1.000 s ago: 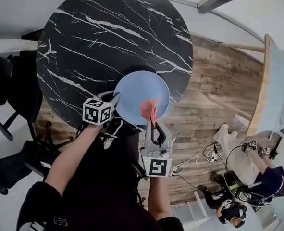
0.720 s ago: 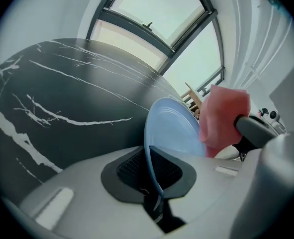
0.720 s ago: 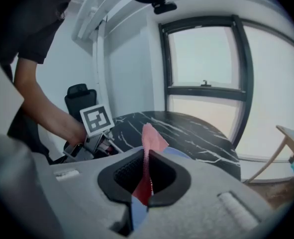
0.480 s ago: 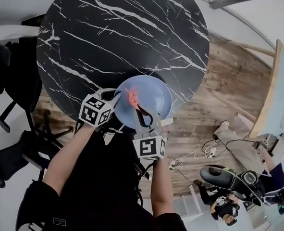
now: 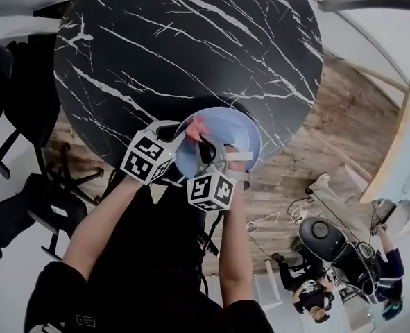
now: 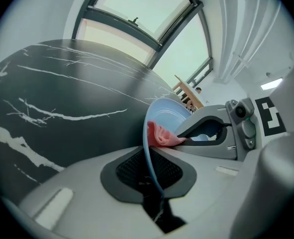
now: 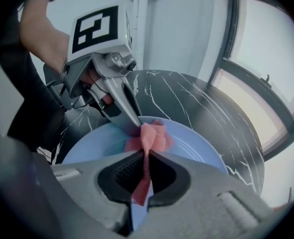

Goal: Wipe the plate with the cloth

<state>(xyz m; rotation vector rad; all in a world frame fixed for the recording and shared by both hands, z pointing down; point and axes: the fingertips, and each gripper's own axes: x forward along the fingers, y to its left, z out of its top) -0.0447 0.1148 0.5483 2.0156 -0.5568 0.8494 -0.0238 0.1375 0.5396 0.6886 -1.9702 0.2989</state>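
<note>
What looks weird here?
The blue plate juts out past the table's edge, pinched by its rim in the left tongs, while the right tongs hold the pink cloth against it. Nothing looks spilled or broken.

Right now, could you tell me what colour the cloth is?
Pinkish red cloth, clearest in the right gripper view.

grips a pale blue plate [image 6: 169, 117] by its rim in the left gripper [image 6: 149, 156], edge-on between the jaws. shows, just past the claw tips, a pink cloth [image 6: 160, 135] bunched against the plate's face, pinched by the right gripper [image 6: 184, 138] from the right. shows black marble table [image 6: 62, 93] left and beyond.
</note>
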